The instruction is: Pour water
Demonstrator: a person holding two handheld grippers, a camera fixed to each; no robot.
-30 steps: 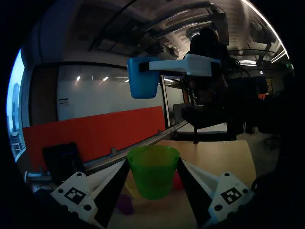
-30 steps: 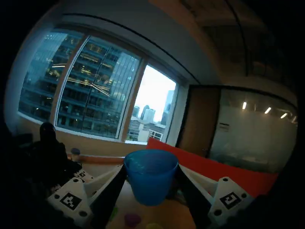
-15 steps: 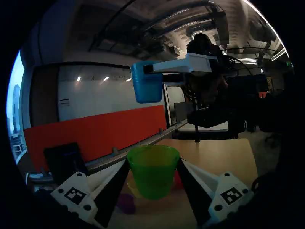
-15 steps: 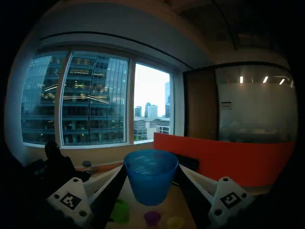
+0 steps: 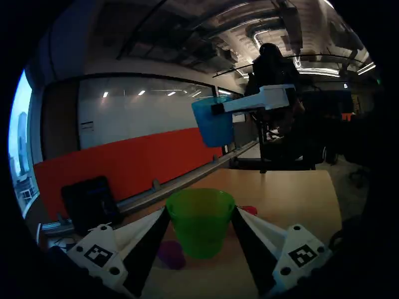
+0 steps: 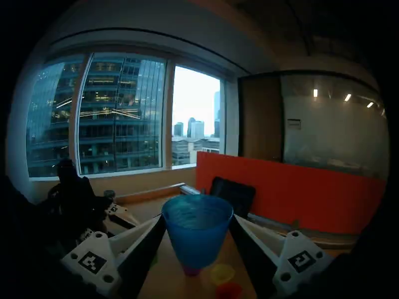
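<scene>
Our left gripper [image 5: 200, 219] pinches the translucent green plastic cup [image 5: 200, 236] above the wooden tabletop [image 5: 294, 192]; our right gripper [image 6: 197, 224], pinching the blue plastic cup [image 6: 197, 241], has sunk closer, still upright; we judge pouring not begun

Dim room; pale daylight from window [image 6: 197, 119], ceiling strips [image 5: 319, 72] glare; fisheye bending edges, foreground murky.

A purple disc [image 5: 171, 254], a red piece [image 5: 249, 210] and a yellow disc [image 6: 222, 273] lie on the wooden surface [image 5: 294, 199]. Near its far edge a black slab [image 5: 92, 202] stands before an orange panel [image 5: 134, 164]. Tall windows [image 6: 119, 114] show city towers.
</scene>
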